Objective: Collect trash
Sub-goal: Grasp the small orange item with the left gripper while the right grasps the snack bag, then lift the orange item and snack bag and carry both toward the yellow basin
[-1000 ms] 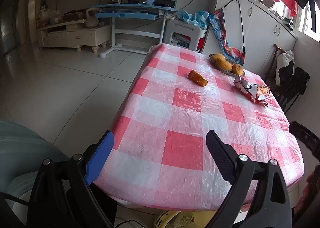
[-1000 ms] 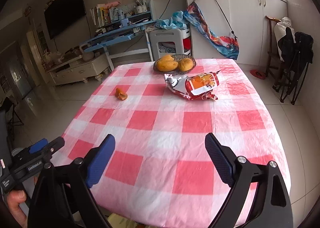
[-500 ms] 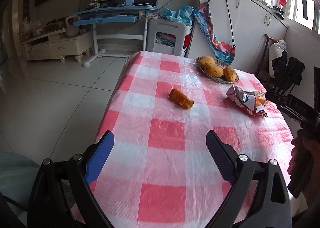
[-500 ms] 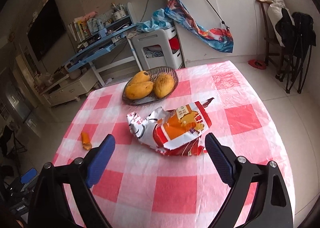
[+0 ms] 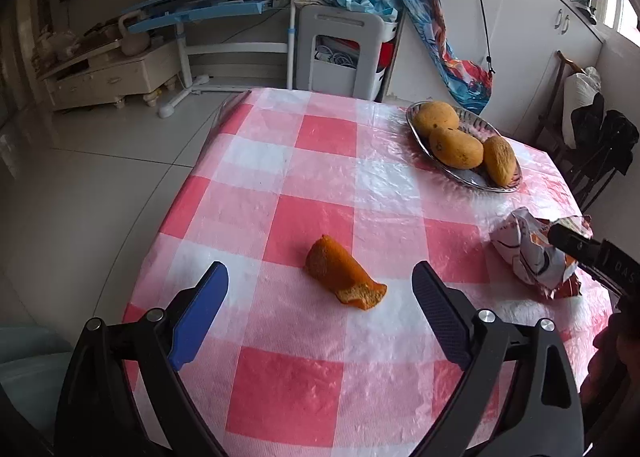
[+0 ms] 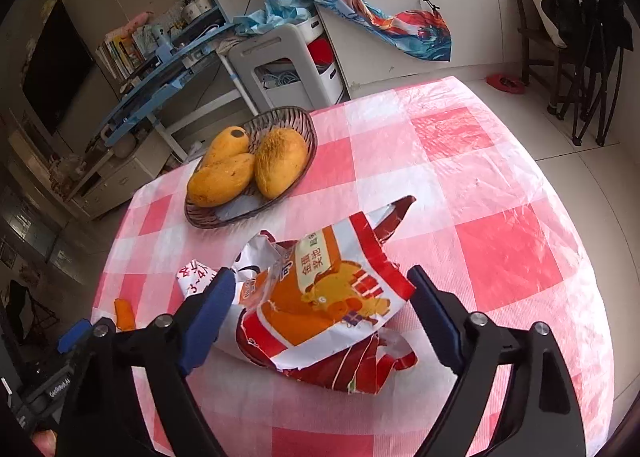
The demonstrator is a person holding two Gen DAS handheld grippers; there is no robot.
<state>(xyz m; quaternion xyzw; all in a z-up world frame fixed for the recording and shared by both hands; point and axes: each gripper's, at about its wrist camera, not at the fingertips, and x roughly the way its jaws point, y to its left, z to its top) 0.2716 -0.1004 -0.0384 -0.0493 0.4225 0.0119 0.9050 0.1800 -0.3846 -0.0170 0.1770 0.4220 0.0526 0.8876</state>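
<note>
Snack bag (image 6: 320, 309) between closing right gripper (image 6: 320, 297) fingers (image 6: 208, 309), table edge (image 6: 592, 297) near

Snack wrapper (image 5: 532, 257) partly behind the right gripper (image 5: 576, 247), its lower body cut by the frame edge

On the table (image 5: 288, 389), seen from the left wrist, the peel (image 5: 342, 273) lay near the middle, between the spread fingers of the left gripper (image 5: 320, 289). The bowl (image 5: 472, 177) holding three mangoes (image 5: 456, 147) sat at two o'clock from the peel, and the snack bag (image 5: 528, 253) lay at three o'clock. In the right wrist view, the snack bag (image 6: 320, 301) lay between the right gripper's (image 6: 320, 297) fingers, the bowl (image 6: 224, 217) behind it at eleven o'clock.
</note>
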